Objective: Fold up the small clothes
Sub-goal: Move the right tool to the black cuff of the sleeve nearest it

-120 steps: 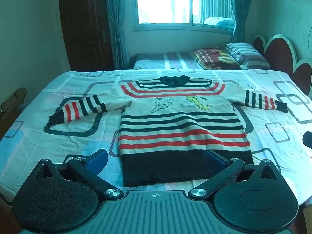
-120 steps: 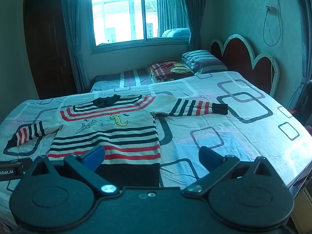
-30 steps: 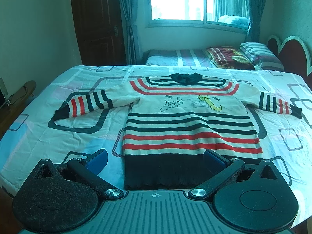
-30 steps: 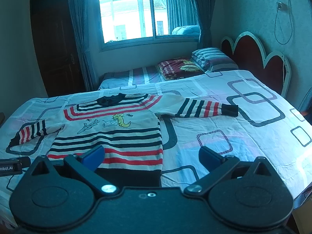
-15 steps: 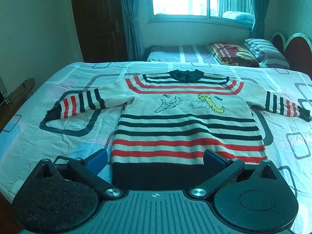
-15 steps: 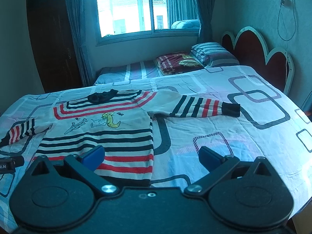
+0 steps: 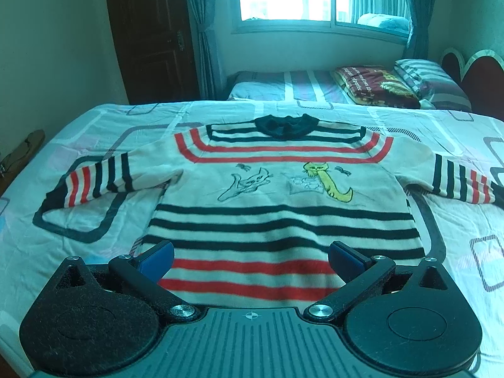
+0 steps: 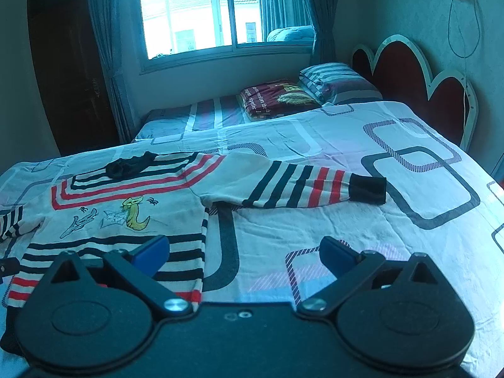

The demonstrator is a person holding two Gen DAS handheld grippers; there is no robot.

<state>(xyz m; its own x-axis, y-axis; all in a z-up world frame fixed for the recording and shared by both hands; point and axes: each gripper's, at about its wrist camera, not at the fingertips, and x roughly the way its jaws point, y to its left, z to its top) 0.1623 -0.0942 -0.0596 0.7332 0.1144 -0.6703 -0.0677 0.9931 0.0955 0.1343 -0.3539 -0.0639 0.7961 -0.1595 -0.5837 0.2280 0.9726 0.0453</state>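
The left wrist view shows the whole striped sweater (image 7: 283, 195) spread flat, front up, on the patterned bed sheet (image 7: 78, 220), both sleeves out at 9 and 3 o'clock; the right wrist view shows only its right half and the black-cuffed sleeve (image 8: 302, 186) at 12 o'clock. Left gripper (image 7: 250, 256) and right gripper (image 8: 244, 252) both gape, holding nothing. Pillows (image 8: 330, 78) lie at 1 o'clock by the headboard (image 8: 409, 72)
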